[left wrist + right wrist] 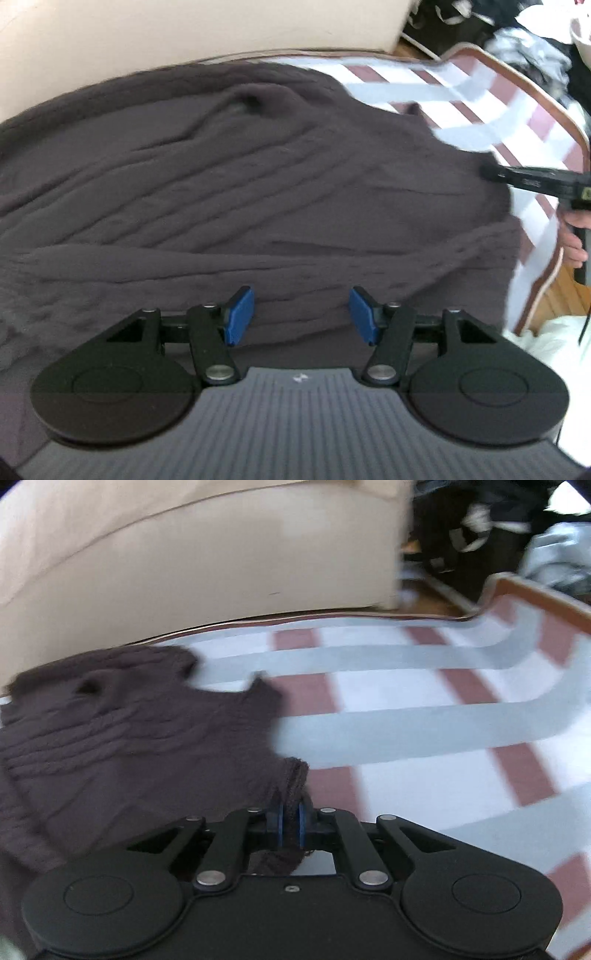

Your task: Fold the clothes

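A dark brown-grey knit sweater [240,192] lies spread and wrinkled over a checked cloth [461,99] in white, grey and maroon. My left gripper [301,317] is open just above the sweater's near part, its blue pads apart with nothing between them. My right gripper [291,825] is shut on the sweater's edge [291,775], with knit fabric bunched between its blue pads. In the left wrist view the right gripper [491,172] reaches in from the right and meets the sweater's right edge. In the right wrist view the sweater [129,731] lies to the left.
A beige sofa [203,554] stands along the far edge. The checked cloth [424,720] has a brown border [535,590] and runs right. Dark and light clutter [517,48] sits at the back right. White fabric [546,347] and wooden floor [565,295] lie at the right.
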{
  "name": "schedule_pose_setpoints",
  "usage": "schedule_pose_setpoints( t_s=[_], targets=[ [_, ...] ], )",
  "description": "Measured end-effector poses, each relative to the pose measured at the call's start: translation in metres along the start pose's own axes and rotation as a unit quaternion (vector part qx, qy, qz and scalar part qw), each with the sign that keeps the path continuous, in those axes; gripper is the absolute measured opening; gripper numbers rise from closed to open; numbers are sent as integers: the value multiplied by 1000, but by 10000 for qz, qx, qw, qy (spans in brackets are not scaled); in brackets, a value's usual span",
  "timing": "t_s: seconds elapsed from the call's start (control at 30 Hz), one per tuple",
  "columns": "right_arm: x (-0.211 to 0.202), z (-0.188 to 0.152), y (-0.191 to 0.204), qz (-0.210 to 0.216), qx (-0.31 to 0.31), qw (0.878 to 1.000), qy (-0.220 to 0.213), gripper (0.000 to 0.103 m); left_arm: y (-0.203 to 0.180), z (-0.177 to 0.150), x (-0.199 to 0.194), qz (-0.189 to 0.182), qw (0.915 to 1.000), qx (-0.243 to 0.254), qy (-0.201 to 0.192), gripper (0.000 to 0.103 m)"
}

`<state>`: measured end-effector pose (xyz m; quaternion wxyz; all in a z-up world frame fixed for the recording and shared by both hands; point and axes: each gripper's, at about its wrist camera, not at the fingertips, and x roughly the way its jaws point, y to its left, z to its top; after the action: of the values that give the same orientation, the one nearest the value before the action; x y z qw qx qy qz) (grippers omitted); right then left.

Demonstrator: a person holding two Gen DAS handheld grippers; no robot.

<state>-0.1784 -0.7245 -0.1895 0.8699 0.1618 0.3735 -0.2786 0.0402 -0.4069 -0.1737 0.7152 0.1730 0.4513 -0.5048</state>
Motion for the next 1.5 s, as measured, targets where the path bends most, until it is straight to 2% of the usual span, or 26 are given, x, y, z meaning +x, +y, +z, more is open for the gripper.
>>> schedule_pose_setpoints(
  t_s=[0.03, 0.07, 0.13, 0.2, 0.3, 0.43, 0.5, 0.53, 0.6, 0.73, 0.83, 0.9, 0.93, 0.97, 1.07, 1.1, 1.17, 1.23, 1.27, 1.3, 1.33, 1.5],
  targets=[
    [-2, 0, 1, -206, -48, 9998, -66, 6, 18, -1, -12, -19, 9997, -52, -219, 57],
    [2, -3, -5, -241, 28, 9997, 62, 6, 39, -3, -26, -26, 9986, -202, -478, 61],
    [2, -11, -13, -99, 25, 9996, 244, 8, 82, -8, -47, 29, 9942, -696, -817, 64],
    [-5, -9, -8, -328, -112, 9992, 213, 28, 123, -16, -61, 56, 9883, -1175, -970, 64],
    [-30, 0, 24, 35, -431, 9991, 45, 33, 164, -33, -69, 96, 9794, -1683, -1115, 64],
    [-63, 12, 67, 543, -858, 9947, -182, 35, 188, -57, -72, 172, 9755, -1791, -1263, 64],
    [-80, 19, 89, 796, -1070, 9906, -296, 46, 202, -59, -73, 78, 9735, -1937, -1217, 64],
    [-80, 16, 109, 908, -1535, 9837, -241, 49, 208, -58, -74, -45, 9721, -2015, -1197, 64],
    [-78, 10, 150, 1122, -2506, 9615, -113, 49, 214, -55, -73, -114, 9723, -2025, -1161, 64],
    [-55, -13, 205, 1654, -3739, 9122, 257, 50, 215, -58, -67, -225, 9725, -2016, -1141, 64],
    [-37, -23, 233, 1581, -4394, 8834, 387, 48, 217, -56, -59, -332, 9706, -2055, -1211, 64],
    [-24, -25, 243, 1326, -4645, 8746, 410, 43, 218, -54, -59, -360, 9701, -2040, -1267, 64],
    [-18, -22, 244, 1231, -4669, 8747, 423, 35, 218, -53, -58, -374, 9698, -2033, -1295, 64],
    [-12, -17, 243, 1213, -4617, 8776, 434, 11, 218, -52, -58, -388, 9695, -2026, -1323, 64],
    [-10, -3, 240, 1504, -4262, 8914, 327, 11, 219, -49, -59, -380, 9686, -2019, -1397, 64],
    [-7, 1, 237, 1518, -4074, 8999, 339, 11, 219, -49, -61, -368, 9684, -2013, -1424, 64],
    [8, 14, 230, 1604, -3276, 9296, 535, 11, 220, -50, -62, -377, 9673, -2006, -1504, 64],
    [20, 27, 209, 1775, -1974, 9603, 861, 11, 225, -51, -65, -603, 9615, -2134, -1624, 64],
    [21, 30, 196, 1930, -1259, 9682, 970, 11, 229, -52, -66, -775, 9563, -2270, -1673, 64],
    [23, 34, 183, 2081, -540, 9707, 1070, 11, 233, -52, -68, -921, 9511, -2396, -1718, 64],
    [25, 36, 178, 2126, -203, 9706, 1109, 11, 235, -51, -70, -942, 9507, -2399, -1726, 64],
    [41, 30, 175, 1560, 413, 9763, 1440, 11, 224, -47, -71, -570, 9680, -1869, -1576, 69]
  ],
)
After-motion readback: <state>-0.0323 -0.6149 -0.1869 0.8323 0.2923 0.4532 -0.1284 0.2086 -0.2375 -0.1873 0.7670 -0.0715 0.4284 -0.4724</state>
